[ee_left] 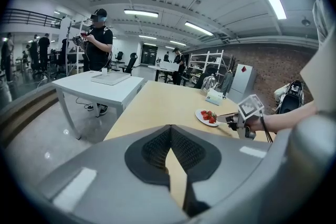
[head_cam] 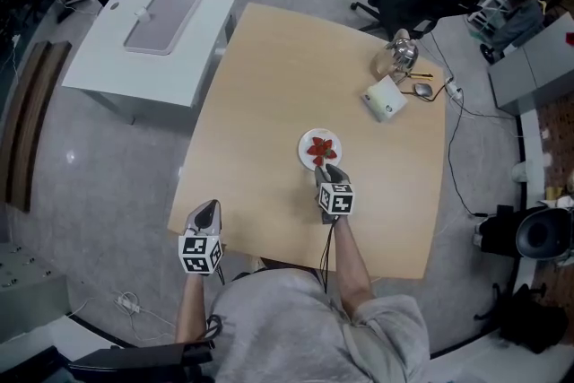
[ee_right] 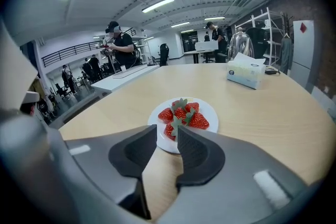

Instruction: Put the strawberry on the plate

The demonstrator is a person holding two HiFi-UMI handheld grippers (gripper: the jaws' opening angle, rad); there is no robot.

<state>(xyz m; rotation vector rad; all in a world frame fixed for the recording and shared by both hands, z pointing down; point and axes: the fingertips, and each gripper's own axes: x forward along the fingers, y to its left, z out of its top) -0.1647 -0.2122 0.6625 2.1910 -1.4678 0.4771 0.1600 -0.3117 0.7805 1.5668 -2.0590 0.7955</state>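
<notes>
The tan table (head_cam: 269, 76) lies bare over its whole left half and along its near edge, so there is open way round the left gripper (head_cam: 208, 209), which hangs at the near left edge with nothing close to it. In the middle the plate (head_cam: 304, 144) with its heap of strawberries (head_cam: 322, 149) blocks the path straight ahead of the right gripper (head_cam: 325, 168), whose parted jaws stand at the near rim. The far right corner is crowded by a tissue box (head_cam: 386, 98) and a glass jug (head_cam: 395, 56), well apart from the plate with bare wood between.
</notes>
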